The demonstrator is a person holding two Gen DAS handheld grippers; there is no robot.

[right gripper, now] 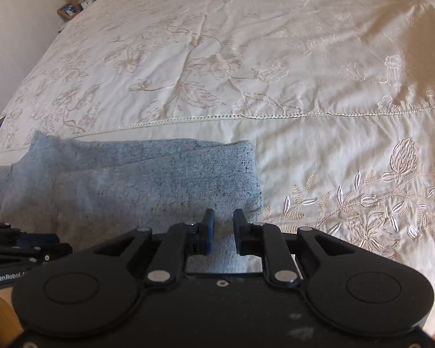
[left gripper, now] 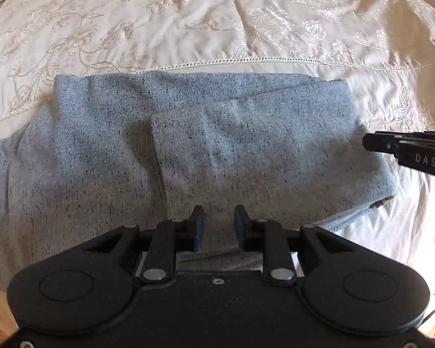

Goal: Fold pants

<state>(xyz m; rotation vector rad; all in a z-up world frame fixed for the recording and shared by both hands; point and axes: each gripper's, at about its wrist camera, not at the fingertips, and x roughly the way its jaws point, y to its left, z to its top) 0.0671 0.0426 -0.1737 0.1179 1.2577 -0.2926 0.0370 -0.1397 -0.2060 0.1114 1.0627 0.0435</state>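
Left gripper [left gripper: 219,220] and right gripper [right gripper: 224,224], fingers parted, released, hovered over grey pants [left gripper: 188,145] lying folded on cream embroidered bedspread [right gripper: 246,58]; nightstand [right gripper: 72,8] stood by far wall.

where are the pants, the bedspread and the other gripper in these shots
pants [left gripper: 246,150], left wrist view, on the folded-over top layer.
bedspread [right gripper: 319,150], right wrist view, on plain fabric below the stitched seam.
right gripper [left gripper: 374,142], left wrist view, at its fingertips by the pants' right edge.
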